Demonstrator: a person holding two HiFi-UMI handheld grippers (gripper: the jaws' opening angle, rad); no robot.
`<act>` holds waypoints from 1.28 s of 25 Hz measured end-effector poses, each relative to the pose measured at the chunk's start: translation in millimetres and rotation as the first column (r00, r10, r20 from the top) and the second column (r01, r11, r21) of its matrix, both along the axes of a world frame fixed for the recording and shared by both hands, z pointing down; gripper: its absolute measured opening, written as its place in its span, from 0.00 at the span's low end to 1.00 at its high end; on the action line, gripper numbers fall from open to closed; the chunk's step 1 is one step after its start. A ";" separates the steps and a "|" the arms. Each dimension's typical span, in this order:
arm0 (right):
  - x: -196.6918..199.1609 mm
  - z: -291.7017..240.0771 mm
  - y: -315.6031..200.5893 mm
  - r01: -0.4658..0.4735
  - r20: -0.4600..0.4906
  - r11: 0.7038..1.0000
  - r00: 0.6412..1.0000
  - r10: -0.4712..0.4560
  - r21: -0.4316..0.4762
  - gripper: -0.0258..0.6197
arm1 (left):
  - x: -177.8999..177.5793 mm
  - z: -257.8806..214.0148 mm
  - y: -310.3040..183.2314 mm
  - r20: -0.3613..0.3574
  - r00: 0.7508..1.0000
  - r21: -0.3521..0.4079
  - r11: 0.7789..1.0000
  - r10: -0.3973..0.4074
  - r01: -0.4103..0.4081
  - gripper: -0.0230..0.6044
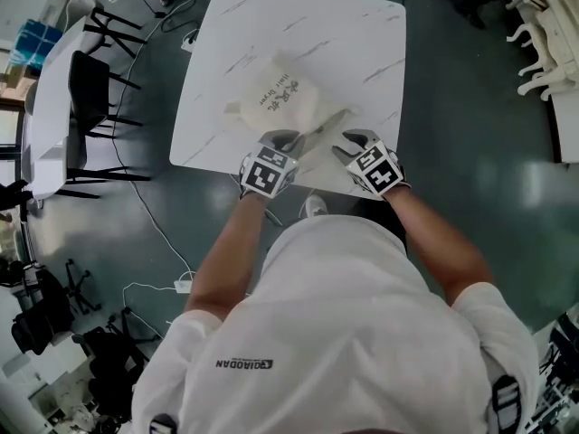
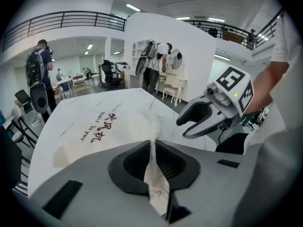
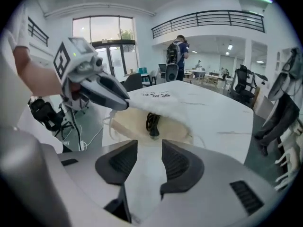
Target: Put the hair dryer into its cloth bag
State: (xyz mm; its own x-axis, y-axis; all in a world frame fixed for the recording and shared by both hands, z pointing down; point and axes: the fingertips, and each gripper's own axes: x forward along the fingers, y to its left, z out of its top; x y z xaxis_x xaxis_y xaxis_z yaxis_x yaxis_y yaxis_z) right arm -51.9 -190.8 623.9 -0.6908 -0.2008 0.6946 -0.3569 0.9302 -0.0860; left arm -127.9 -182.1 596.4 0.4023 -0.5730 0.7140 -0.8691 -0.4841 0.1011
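On table (image 1: 271, 25), "Hair Dryer" cloth bag (image 1: 282, 99), left hand-held gripper (image 2: 154, 161) pinching rim; right hand-held gripper (image 3: 149, 161) parted, maybe empty.

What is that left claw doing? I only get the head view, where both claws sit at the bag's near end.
Observer: In the left gripper view the left gripper is shut on a fold of the cloth bag at its edge.
Operator: Is anything inside the bag?
Observer: The right gripper view looks into its raised mouth: a black cord lies inside.
Operator: And the right claw?
Observer: The right gripper has its jaws apart, clamping nothing.
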 end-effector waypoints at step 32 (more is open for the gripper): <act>102.6 -78.2 38.1 -0.350 0.176 0.931 0.915 0.364 -0.105 0.26 | 10.5 67.3 39.9 0.046 0.996 -0.110 0.991 0.079 -0.073 0.25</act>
